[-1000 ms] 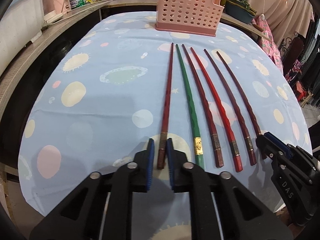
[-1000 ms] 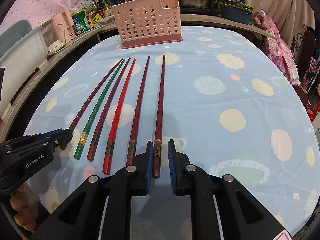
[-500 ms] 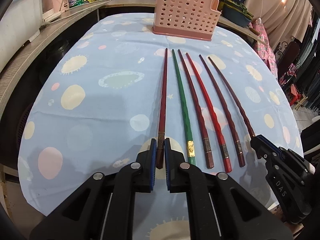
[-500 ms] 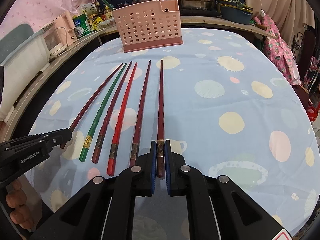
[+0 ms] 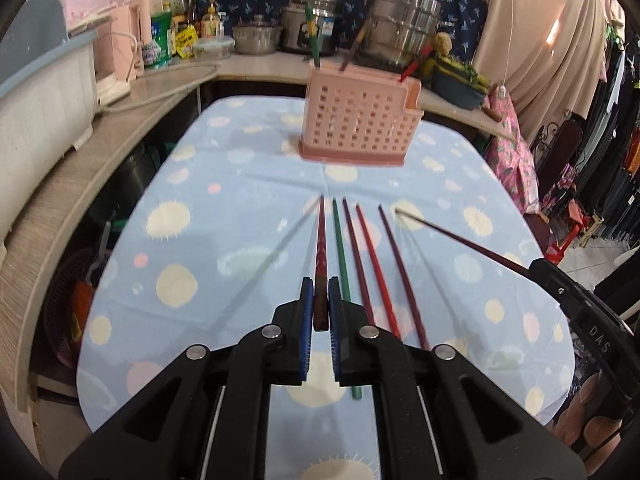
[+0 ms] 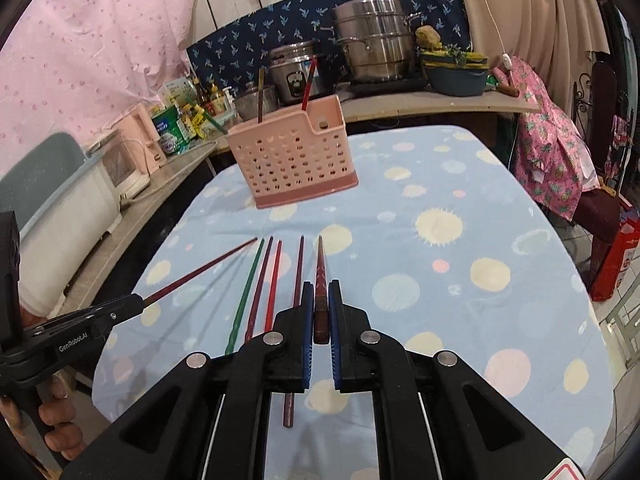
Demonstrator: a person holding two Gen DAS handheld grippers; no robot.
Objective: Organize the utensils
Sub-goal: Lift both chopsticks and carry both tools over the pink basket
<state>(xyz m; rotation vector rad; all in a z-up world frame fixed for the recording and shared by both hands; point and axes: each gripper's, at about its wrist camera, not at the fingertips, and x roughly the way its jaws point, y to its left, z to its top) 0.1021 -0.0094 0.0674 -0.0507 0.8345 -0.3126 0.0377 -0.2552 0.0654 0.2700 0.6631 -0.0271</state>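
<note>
Left gripper [image 5: 318, 312] pinching thick end of outermost dark-red wooden chopstick [image 5: 320, 248], now lifted clear of blue spotted tablecloth [image 5: 200, 200] versus flat a second back. Right gripper [image 6: 319, 312] clamped on opposite outermost dark-red chopstick [image 6: 320, 268], likewise raised. Four chopsticks [image 5: 360, 248] still lying between. Pink perforated plastic utensil holder [image 5: 360, 128] at far end, likely next destination.

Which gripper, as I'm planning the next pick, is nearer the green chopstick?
Left. The left gripper hangs just left of the green chopstick; the right gripper is beyond three more chopsticks on its far side.
</note>
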